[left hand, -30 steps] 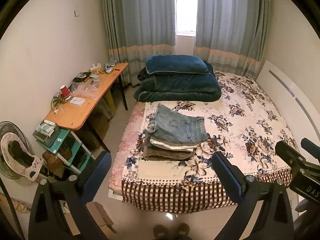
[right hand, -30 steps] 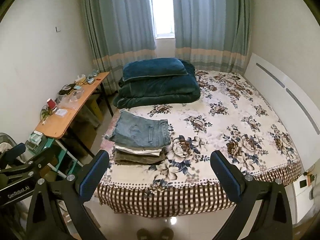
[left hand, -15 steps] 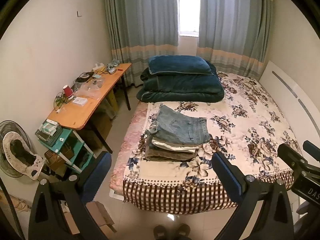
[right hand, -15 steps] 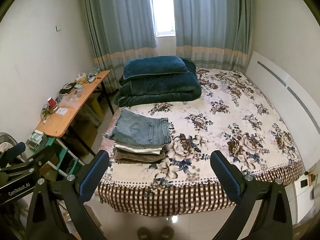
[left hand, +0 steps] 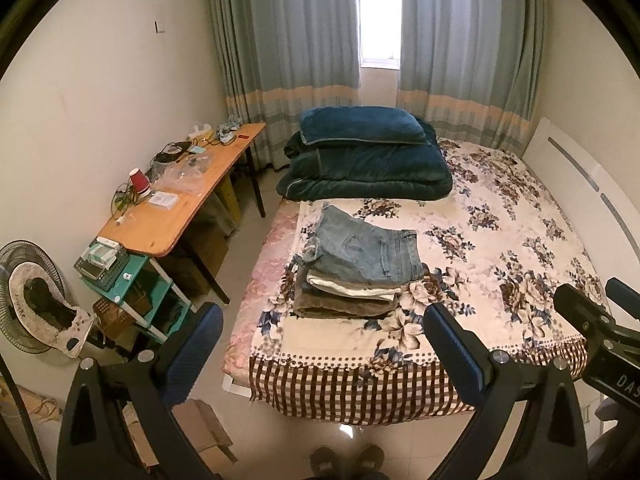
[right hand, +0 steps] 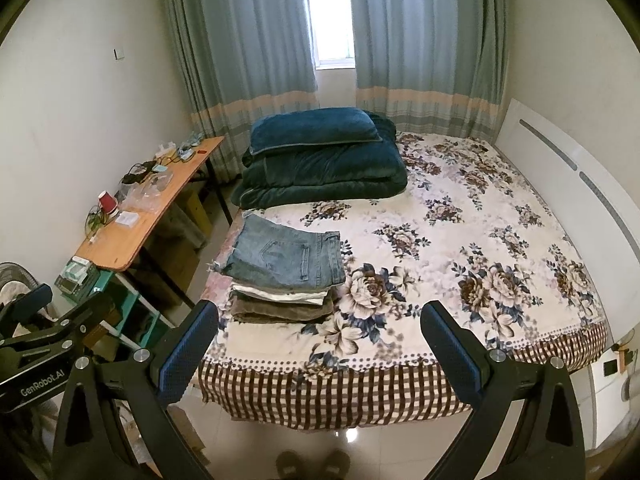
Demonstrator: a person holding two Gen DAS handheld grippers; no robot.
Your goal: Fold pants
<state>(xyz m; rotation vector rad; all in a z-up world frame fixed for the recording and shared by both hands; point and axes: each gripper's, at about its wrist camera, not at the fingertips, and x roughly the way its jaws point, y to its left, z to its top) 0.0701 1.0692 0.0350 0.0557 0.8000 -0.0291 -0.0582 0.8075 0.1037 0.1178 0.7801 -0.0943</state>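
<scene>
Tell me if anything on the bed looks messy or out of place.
Nothing much stands out. The stack of folded pants sits neatly near the bed's left edge, denim on top, its frayed hem slightly overhanging the layers below. The folded blue quilt lies tidy by the curtains. Both tools are open and empty.

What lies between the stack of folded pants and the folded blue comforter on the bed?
Only bare floral bedspread separates the stack of folded pants from the blue comforter; the right wrist view shows it clearly.

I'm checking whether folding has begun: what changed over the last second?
Almost nothing: both views drift slightly. The left gripper and right gripper stay open and empty, short of the bed. The folded pants stack lies untouched, jeans on top.
</scene>
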